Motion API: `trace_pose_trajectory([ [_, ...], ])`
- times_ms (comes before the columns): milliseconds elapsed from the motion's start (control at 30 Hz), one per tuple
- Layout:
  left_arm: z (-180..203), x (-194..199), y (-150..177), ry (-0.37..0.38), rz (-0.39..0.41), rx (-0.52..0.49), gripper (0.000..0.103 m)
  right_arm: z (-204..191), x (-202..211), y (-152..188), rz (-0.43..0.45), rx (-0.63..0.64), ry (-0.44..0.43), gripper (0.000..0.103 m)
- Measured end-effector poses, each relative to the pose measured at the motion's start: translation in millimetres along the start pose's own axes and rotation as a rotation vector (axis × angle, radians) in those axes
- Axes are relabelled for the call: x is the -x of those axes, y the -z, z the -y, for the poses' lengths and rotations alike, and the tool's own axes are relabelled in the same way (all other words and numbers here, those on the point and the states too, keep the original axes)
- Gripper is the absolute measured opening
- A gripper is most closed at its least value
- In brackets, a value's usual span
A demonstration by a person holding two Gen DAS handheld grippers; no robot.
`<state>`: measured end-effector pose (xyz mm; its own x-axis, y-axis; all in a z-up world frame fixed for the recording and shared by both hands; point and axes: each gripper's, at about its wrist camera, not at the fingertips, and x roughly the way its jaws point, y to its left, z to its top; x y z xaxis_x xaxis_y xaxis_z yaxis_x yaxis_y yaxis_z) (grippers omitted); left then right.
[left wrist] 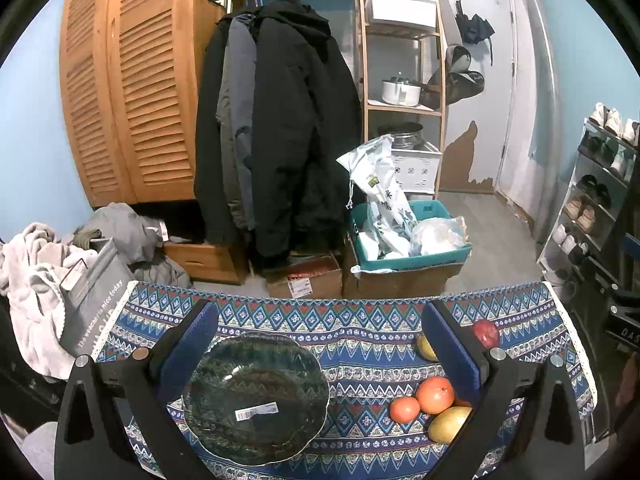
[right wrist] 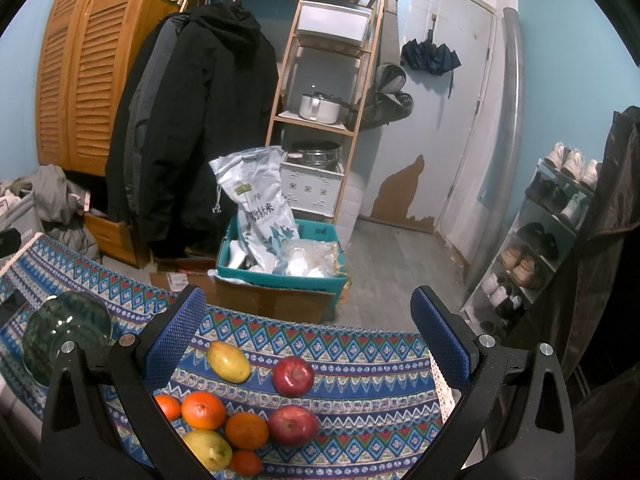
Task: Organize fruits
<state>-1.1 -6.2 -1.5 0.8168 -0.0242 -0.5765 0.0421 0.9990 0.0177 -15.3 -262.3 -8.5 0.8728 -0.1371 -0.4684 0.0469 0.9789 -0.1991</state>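
Here, both grippers hang above a table draped in a blue patterned cloth. The left gripper has its jaws spread wide, holding nothing; below it sits a dark green glass plate with a scalloped rim and a barcode sticker, bare of fruit. The right gripper is likewise released, its blue pads wide apart and empty, over the fruit.

Fruit lies loose on the cloth, to the right of the plate and apart from it. From the right wrist view: a yellow mango and a red apple farther back, separate from each other. Nearer, a cluster: a second red apple touching an orange, a larger orange beside a small one, a second mango, and one more small orange at the front edge.

Beyond the table: a teal bin holding a rice bag.
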Motion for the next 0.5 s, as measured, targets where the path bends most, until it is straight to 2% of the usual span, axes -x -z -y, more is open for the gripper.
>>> trace_pose_trajectory([
  [500,-1.1,-1.1,1.5,-0.004,0.000,-0.005,0.102,-0.1,0.1,4.2,-0.004,0.000,0.000,0.100],
])
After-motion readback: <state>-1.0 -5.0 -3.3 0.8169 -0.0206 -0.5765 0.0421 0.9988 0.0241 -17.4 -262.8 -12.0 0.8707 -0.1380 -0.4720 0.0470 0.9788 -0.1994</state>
